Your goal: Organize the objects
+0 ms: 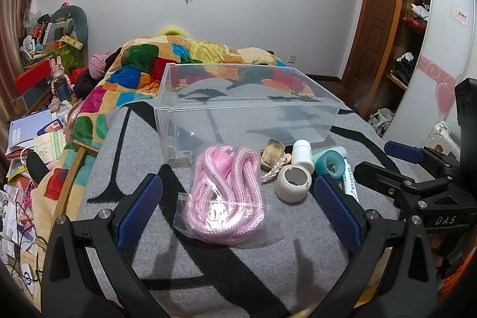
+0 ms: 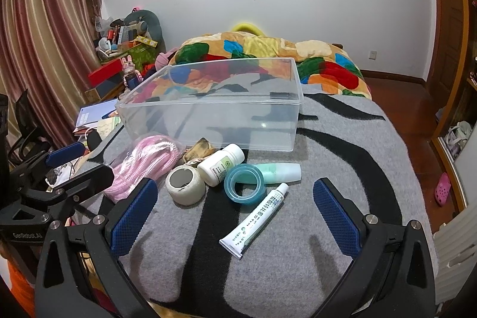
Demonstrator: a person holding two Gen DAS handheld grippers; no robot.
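Pink rope [image 1: 228, 192] sits bagged between my left tongs [image 1: 238, 210]; both tongs [image 2: 235, 216] gape apart, empty. Slick plastic could slip before reaching the bin [image 1: 247, 109].

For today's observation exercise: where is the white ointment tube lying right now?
In the right wrist view, the ointment tube lies on the grey blanket, centred between the open right gripper, just before the teal tape roll.

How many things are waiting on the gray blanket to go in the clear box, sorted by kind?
Tape rolls: 2, the white roll and the teal roll
Tubes: 2, the white tube and the mint tube
Bottles: 1, the white bottle
Ropes: 1, the bagged pink rope
Braided cords: 1
Brownish blocks: 1
Total: 8; the clear box holds nothing.
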